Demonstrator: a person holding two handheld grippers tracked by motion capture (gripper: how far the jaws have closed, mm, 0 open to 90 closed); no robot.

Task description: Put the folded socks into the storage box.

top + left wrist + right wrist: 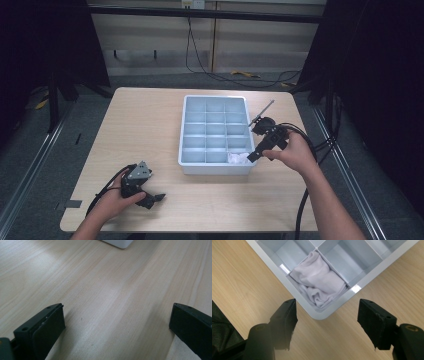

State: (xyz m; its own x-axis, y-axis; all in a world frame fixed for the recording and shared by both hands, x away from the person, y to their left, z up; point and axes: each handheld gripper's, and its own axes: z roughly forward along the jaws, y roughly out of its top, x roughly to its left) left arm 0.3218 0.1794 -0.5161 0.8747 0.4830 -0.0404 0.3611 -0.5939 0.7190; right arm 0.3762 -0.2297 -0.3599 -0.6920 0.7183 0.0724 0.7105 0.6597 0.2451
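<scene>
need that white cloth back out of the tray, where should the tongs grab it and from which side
Grip the raised bunched fold at the middle of the white cloth, coming straight down from above. It lies crumpled in the corner compartment of the tray, with walls close on every side, so a sideways approach is blocked. The right tongs hang open just outside that corner, probably the handier pair.

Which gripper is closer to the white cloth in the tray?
The right gripper. It hovers open at the tray's near right corner, just beside the white cloth. The left gripper rests on the table, well off to the near left.
</scene>
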